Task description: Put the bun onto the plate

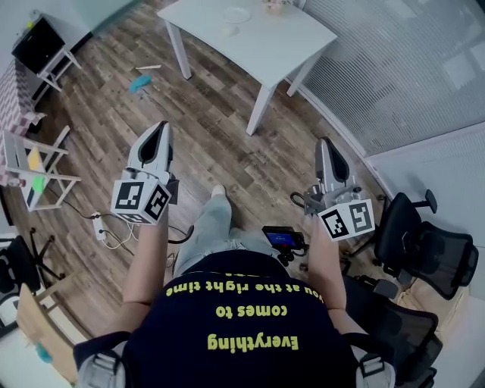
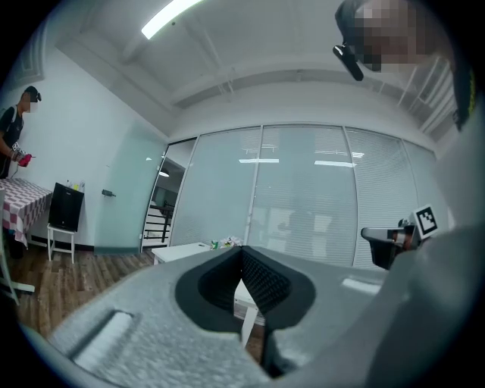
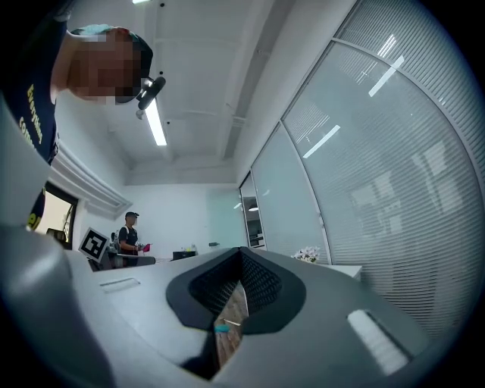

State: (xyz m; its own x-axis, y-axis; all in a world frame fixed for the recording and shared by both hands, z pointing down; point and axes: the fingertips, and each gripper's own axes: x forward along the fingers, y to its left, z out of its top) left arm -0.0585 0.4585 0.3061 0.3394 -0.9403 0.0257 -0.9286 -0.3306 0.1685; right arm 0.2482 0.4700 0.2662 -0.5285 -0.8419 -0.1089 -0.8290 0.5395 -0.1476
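No certain sighting of bun: only a small pale blob (image 1: 231,31) beside plate (image 1: 236,14) on white table (image 1: 288,45), far ahead of both grippers, far edge cropped. Jaws of left gripper (image 1: 161,129) and right gripper (image 1: 324,142) pressed together, nothing between.

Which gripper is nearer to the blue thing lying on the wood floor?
Left. The left gripper is held above the floor just short of the blue thing, which lies ahead of it. The right gripper is well off to the right, across the person's body.
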